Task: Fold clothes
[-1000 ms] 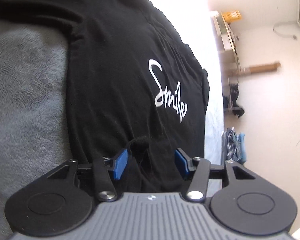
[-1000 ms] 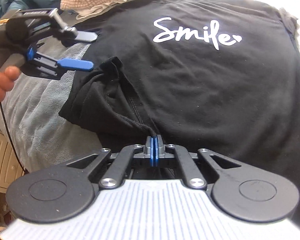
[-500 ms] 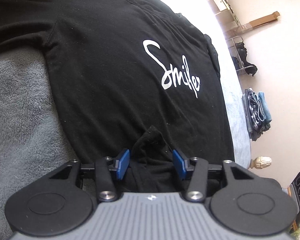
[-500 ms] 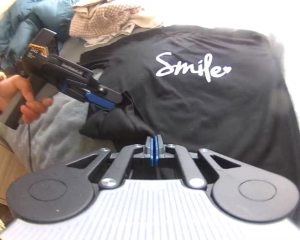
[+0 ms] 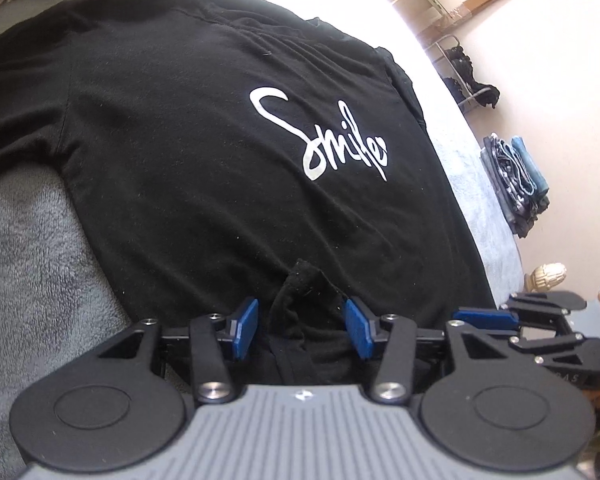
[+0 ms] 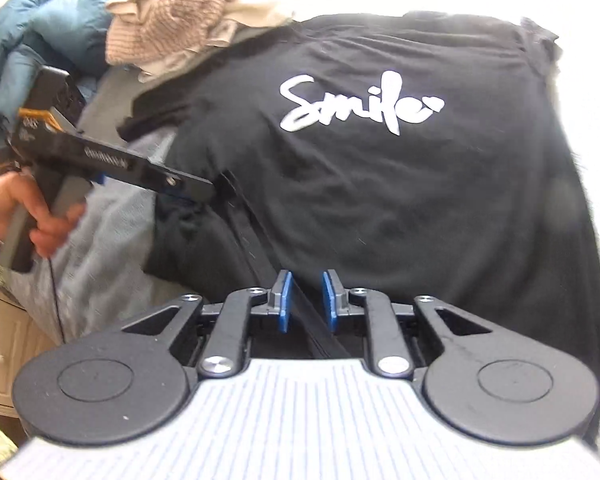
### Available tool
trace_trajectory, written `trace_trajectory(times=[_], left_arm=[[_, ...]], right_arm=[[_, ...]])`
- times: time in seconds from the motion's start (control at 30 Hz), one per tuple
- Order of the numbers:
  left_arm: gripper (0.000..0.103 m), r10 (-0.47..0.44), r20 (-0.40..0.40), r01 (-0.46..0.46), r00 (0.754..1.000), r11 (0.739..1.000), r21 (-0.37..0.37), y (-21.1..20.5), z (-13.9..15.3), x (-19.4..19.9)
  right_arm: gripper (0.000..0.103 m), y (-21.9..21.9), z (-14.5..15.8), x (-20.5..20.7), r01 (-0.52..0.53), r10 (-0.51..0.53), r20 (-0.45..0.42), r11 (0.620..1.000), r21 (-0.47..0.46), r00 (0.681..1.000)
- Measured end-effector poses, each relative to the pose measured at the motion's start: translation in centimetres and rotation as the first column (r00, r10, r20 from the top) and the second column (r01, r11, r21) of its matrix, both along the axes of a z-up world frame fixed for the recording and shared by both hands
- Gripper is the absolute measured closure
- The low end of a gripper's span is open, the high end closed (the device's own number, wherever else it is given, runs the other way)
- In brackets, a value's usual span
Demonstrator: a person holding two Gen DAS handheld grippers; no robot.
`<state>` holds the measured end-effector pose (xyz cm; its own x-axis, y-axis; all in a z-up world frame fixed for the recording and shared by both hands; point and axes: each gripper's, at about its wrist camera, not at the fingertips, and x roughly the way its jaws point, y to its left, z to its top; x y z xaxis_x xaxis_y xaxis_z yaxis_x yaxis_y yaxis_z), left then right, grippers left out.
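The soft, floppy black shirt (image 6: 400, 200) should lift easily by its sleeve; the right tool (image 6: 305, 300) is opening off it, and the left tool (image 5: 300, 326) waits open.

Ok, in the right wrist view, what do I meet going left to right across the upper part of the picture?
Blue quilted garment → beige knitted clothes pile → white "Smile" lettering on the black T-shirt.
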<state>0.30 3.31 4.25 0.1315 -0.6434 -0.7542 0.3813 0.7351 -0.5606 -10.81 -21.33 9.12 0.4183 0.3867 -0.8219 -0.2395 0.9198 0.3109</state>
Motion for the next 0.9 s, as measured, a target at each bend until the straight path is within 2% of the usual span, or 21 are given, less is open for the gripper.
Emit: trace_trajectory(times=[0.1,0.27,0.37,0.43,0.47,0.5,0.57,0.73,0.9], left_arm=[[0.051,-0.07,0.045,0.069,0.997,0.997,0.022,-0.3,0.3,0.0],[0.053,-0.173,0.11,0.169,0.979,0.985,0.042,-1.6,-0.1,0.1],[0.062,-0.205,0.142,0.202,0.968,0.979,0.035,-2.3,-0.3,0.1],[0.074,-0.217,0.163,0.213,0.962,0.976,0.042,-2.5,-0.4,0.0],[0.084,-0.22,0.167,0.216,0.961,0.975,0.042,-2.5,-0.3,-0.2],[0.09,-0.22,0.171,0.217,0.96,0.975,0.037,-2.3,-0.2,-0.3],[0.091,-0.219,0.177,0.218,0.96,0.976,0.024,-2.1,-0.1,-0.4],[0.094,-0.229,0.209,0.229,0.951,0.973,0.028,-2.2,0.2,-0.8],[0.097,-0.23,0.253,0.234,0.94,0.972,0.014,-1.8,1.2,-1.7]], right_arm=[[0.074,1.8,-1.1,2.7,-0.114,0.114,0.01,0.993,0.03,0.993],[0.074,3.6,-3.1,6.8,-0.236,0.237,-0.008,0.969,0.076,0.971],[0.074,4.3,-4.0,8.0,-0.3,0.304,-0.023,0.949,0.098,0.952],[0.074,4.8,-4.1,8.3,-0.341,0.344,-0.021,0.936,0.091,0.939],[0.074,5.0,-4.0,8.4,-0.361,0.364,-0.018,0.929,0.083,0.931],[0.074,5.2,-3.8,8.4,-0.377,0.379,-0.011,0.923,0.076,0.925],[0.074,5.4,-3.4,8.3,-0.394,0.393,0.017,0.917,0.069,0.919],[0.074,6.1,-4.5,8.2,-0.429,0.43,-0.002,0.902,0.043,0.903],[0.074,5.6,-4.9,8.1,-0.42,0.42,0.01,0.905,0.063,0.907]])
